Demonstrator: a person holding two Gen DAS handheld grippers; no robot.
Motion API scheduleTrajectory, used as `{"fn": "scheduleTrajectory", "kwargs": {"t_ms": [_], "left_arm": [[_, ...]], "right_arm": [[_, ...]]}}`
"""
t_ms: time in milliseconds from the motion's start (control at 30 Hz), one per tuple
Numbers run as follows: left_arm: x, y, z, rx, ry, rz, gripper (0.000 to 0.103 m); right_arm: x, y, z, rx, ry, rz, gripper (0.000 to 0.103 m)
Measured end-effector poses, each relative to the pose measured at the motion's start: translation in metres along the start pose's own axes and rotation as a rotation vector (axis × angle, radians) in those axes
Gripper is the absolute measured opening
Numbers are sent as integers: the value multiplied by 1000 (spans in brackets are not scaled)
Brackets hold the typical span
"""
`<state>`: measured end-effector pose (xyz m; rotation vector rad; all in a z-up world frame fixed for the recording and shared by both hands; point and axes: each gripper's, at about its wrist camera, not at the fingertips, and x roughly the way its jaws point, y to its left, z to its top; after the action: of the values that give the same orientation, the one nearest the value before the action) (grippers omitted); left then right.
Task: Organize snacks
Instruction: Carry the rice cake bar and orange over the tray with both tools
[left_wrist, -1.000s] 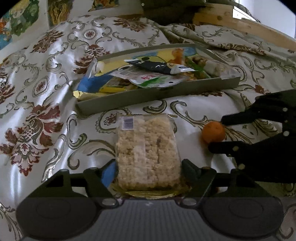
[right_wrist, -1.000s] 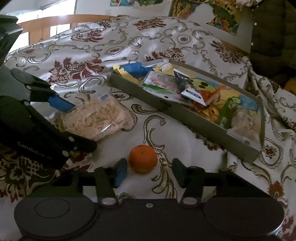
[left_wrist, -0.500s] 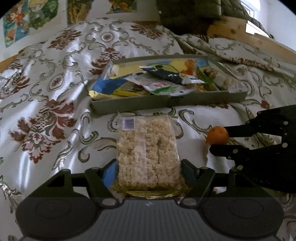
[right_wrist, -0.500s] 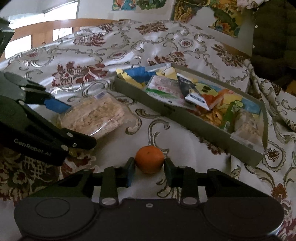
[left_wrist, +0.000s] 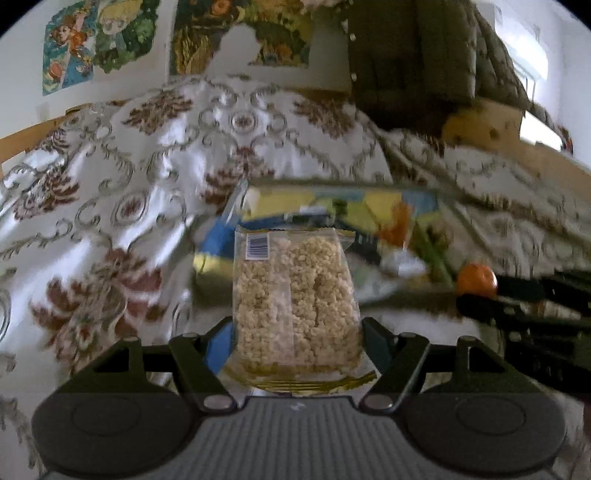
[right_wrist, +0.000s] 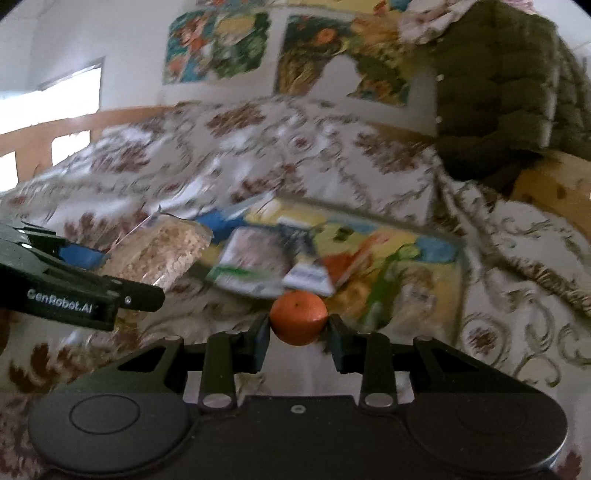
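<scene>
While both claws carry their loads toward the shallow grey cardboard tray (right_wrist: 458, 266) of mixed snack packets, the risks lie mostly in the grips themselves. The left gripper (left_wrist: 295, 332) pinches the clear plastic pack of pale puffed-rice cake (left_wrist: 295, 295) only at its near end, so most of the pack juts forward past the fingertips, in the air before the tray; being a slippery film, it could sag, swing or slide out if the hand tilts or jerks. The right gripper (right_wrist: 298, 328) is pressed against the small round orange mandarin (right_wrist: 298, 322) from both sides, the fruit sitting right at the fingertips; a round, smooth fruit held so far out could squirt forward and roll across the glossy floral bedspread (right_wrist: 258, 147). The two claws travel just beside each other, so they might collide over the tray, which is already crowded ahead of them.
</scene>
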<state>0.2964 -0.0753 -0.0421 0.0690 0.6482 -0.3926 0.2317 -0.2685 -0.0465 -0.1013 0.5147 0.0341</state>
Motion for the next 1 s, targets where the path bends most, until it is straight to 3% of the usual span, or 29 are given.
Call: {"fn": "scheduleTrajectory", "kwargs": {"t_ms": [200,467,1000], "left_arm": [[23,-13,36,-24,-42,-8,77],[70,-34,71,-31,1,-32,77],[103,-36,64,-83,83,30,77]], "right_arm": [[8,-23,11,52,-30,-44,36],[32,-45,18,93,-17,-70,36],[58,-53,7,81,27,-60,36]]}}
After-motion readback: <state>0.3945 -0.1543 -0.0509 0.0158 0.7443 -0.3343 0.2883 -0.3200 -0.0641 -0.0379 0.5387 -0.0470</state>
